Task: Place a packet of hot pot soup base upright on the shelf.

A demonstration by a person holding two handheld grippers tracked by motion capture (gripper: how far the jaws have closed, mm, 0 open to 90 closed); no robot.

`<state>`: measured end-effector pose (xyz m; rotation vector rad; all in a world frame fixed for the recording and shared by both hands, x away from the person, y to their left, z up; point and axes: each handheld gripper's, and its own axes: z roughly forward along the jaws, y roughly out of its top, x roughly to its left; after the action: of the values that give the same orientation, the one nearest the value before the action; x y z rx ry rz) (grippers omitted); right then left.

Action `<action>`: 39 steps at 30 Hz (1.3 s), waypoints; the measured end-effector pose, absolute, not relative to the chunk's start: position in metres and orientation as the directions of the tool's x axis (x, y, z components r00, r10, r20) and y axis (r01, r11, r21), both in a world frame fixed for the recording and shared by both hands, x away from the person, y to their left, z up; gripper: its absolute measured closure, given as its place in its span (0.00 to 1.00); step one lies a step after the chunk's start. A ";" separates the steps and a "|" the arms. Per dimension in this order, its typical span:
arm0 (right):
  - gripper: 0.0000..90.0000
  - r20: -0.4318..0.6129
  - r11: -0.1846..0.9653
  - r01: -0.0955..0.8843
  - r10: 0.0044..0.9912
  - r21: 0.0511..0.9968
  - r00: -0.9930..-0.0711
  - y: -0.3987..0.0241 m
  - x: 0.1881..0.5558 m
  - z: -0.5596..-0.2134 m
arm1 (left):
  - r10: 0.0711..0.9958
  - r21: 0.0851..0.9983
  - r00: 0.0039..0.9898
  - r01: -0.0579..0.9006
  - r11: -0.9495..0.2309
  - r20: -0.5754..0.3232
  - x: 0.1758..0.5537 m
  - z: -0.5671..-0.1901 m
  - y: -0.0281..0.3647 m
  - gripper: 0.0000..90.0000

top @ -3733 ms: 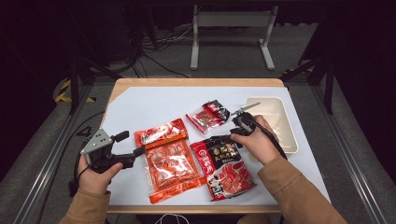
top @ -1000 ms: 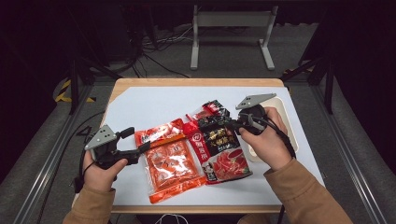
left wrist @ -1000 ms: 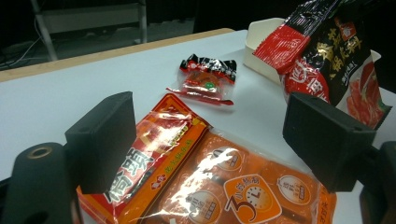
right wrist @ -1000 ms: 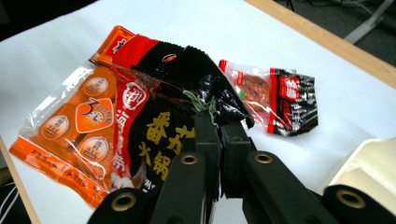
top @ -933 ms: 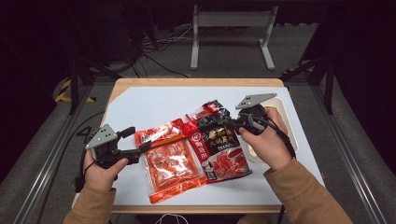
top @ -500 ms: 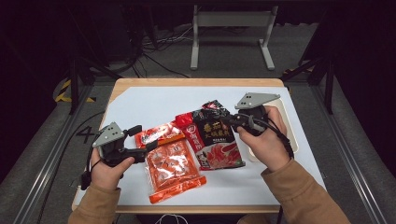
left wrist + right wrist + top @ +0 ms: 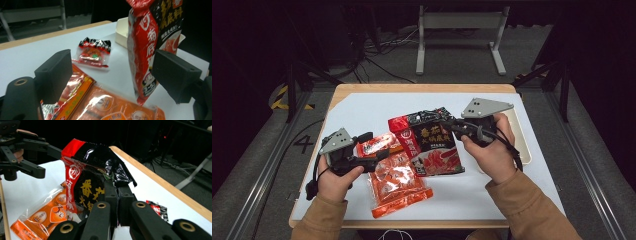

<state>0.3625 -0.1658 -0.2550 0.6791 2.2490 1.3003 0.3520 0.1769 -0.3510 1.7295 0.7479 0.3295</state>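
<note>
The right gripper [image 7: 451,125] has its jaws clamped tight on the upper edge of a glossy red-and-black foil pouch printed with yellow characters [image 7: 429,145], which hangs lifted off the pale blue table top [image 7: 362,107], above the middle of the table, with its lower end close over the other packets. In the right gripper view the black jaws meet on the crumpled top of that pouch [image 7: 92,177], so the grip is at the sealed seam rather than on the filled body. The pouch looks soft and floppy; it sags and folds below the pinch, and its slick film would probably slide if held lightly, so the flat seam seems the safest place to hold. It appears moderately heavy with a pliable filling, likely to swing when moved. The left gripper [image 7: 379,145] holds nothing, its jaws spread wide just beside the pouch's lower end; in the left gripper view the pouch [image 7: 147,50] hangs between the open jaws, untouched. A clear orange plastic packet [image 7: 398,184] lies flat beneath, and a white rectangular tray [image 7: 523,145] sits at the right.
</note>
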 end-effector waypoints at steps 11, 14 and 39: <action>0.99 -0.114 0.388 0.151 0.581 0.909 -0.806 -0.157 0.358 -0.264 | 0.585 0.951 0.796 0.281 -0.131 -0.154 0.358 -0.344 0.156 0.27; 0.99 -0.109 0.378 0.149 0.580 0.914 -0.807 -0.155 0.357 -0.266 | 0.574 0.950 0.803 0.285 -0.131 -0.162 0.358 -0.345 0.153 0.32; 0.95 -0.045 0.321 0.150 0.528 0.935 -0.848 -0.152 0.356 -0.275 | 0.516 0.956 0.849 0.236 -0.173 -0.116 0.351 -0.343 0.156 0.85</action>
<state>0.3558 -0.1520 -0.2751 0.6062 2.2499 1.5366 0.3508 0.1558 -0.3428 1.7590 0.5776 0.2741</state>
